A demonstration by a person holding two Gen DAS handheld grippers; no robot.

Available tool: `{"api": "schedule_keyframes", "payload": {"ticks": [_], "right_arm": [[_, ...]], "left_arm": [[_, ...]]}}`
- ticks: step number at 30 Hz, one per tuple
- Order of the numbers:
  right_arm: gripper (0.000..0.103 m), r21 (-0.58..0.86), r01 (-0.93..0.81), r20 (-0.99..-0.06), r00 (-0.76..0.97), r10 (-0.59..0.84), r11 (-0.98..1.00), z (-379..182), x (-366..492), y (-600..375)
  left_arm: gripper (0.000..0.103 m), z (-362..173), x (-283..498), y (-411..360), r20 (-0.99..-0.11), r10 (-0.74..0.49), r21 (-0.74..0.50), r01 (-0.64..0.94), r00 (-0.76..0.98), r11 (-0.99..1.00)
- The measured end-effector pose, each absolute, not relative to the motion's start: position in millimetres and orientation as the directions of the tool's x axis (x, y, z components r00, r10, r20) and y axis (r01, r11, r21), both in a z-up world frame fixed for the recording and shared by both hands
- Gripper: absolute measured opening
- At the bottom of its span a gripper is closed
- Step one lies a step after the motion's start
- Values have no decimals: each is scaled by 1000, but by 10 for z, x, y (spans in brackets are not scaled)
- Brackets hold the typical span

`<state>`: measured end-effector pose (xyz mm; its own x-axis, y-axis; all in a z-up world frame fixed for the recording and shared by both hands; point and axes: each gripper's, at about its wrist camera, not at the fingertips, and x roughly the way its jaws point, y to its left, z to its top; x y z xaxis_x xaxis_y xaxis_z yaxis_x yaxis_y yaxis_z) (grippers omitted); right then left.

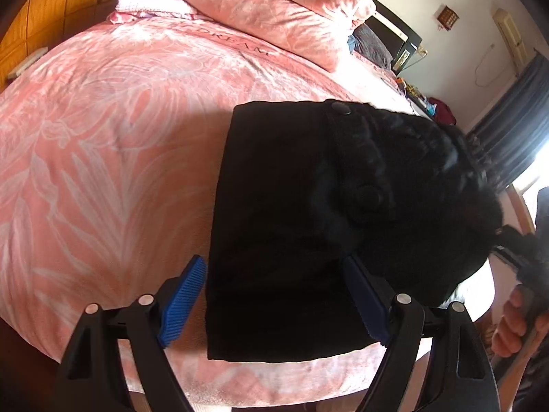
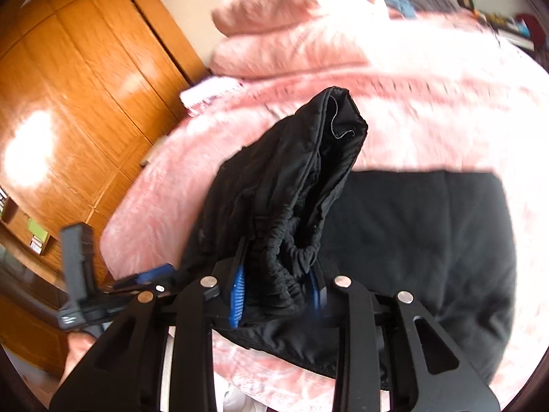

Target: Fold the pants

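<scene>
I note black pants on a pink bed, wooden wardrobe beside; left claw released, right claw grasping the waistband.

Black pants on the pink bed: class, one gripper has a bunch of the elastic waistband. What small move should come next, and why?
Probably carry the bunch across. The right gripper is shut on the gathered waistband of the black pants, lifted off the pink bedspread, while the rest lies flat. The left gripper is open astride the near edge, gripping nothing. Laying the waistband over the flat part would likely make the fold.
</scene>
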<state>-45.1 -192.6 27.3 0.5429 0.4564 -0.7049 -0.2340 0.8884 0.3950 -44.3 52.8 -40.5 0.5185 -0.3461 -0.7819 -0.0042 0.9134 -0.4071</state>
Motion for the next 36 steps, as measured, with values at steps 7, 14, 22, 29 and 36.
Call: {"api": "schedule_keyframes", "payload": {"ticks": [7,14,22,29,36], "right_arm": [[28,372,-252,-666,598,446,894,682,-600,-2211],[28,382,-182,-668,623,407,906,734,-720,-2639],[29,389,-49,-710,620,334,920,507,-827,-3187],[29,388,17,-773,550,315,921,63,-806,-3349],[33,341,47,-832,481,278,939,-318,-771,-3361]], "left_arm": [[88,-273,-451,417,-747,-392,-444,37,537,895],[87,-83,-468,184,-728,-402,-425,95,555,900],[87,-60,-388,-76,-728,-429,-423,142,535,895],[87,-84,-311,-366,-748,-408,-374,176,523,911],[87,-221,-240,-562,-790,-373,-322,189,487,928]]}}
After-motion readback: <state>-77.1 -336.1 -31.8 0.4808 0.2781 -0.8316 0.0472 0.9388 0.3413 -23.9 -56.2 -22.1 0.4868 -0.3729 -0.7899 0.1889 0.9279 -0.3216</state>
